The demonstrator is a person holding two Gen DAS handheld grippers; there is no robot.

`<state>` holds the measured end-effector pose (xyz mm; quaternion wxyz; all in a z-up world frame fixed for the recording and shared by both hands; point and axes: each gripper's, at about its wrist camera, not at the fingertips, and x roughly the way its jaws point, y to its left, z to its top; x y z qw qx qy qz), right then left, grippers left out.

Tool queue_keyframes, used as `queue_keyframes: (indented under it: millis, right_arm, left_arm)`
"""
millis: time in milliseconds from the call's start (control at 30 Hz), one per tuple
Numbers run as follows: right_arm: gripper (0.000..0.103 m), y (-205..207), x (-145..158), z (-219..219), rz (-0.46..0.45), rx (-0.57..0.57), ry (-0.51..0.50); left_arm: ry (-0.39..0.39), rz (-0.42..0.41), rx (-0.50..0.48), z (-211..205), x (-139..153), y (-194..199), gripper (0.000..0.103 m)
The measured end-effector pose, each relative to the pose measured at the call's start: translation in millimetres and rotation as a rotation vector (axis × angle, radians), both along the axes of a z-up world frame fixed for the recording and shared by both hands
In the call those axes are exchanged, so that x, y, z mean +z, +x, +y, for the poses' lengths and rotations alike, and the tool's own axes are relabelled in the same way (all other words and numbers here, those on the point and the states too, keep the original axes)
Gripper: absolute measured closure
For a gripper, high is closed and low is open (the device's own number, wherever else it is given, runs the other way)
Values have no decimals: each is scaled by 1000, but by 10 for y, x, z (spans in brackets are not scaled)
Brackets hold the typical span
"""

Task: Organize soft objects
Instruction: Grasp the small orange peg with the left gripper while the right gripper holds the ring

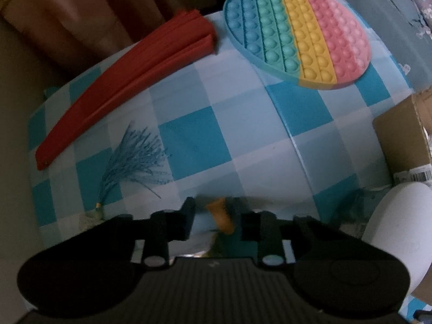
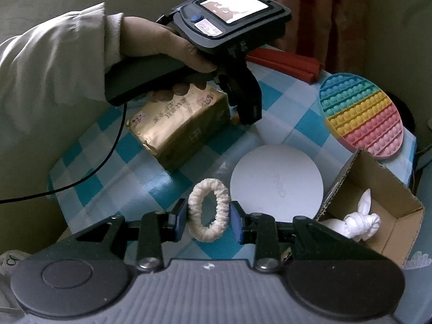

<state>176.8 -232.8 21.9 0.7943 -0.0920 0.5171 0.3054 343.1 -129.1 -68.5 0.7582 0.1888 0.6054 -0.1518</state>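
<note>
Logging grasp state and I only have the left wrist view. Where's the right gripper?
Observer: The right gripper straddles a cream scrunchie, with its pads touching both outer sides.
Operator: Anything in the cardboard box? I only see a corner of it.
Observer: Yes, a knotted white cloth lies inside the cardboard box.
Operator: Anything else I'm missing?
Observer: A gold tissue pack lies flat, towards the left of the right wrist view.
</note>
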Motion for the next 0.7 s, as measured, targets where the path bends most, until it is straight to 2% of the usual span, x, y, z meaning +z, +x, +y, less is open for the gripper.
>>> queue_keyframes:
  millis: [233, 700]
  right_arm:
    - [64, 26, -21, -33, 6, -20, -1]
    - [64, 34, -20, -40, 6, -40, -2]
  left_arm:
    - [-5, -9, -1, 12, -19, -2, 87]
    - [-36, -41, -26, -39, 153, -85, 89]
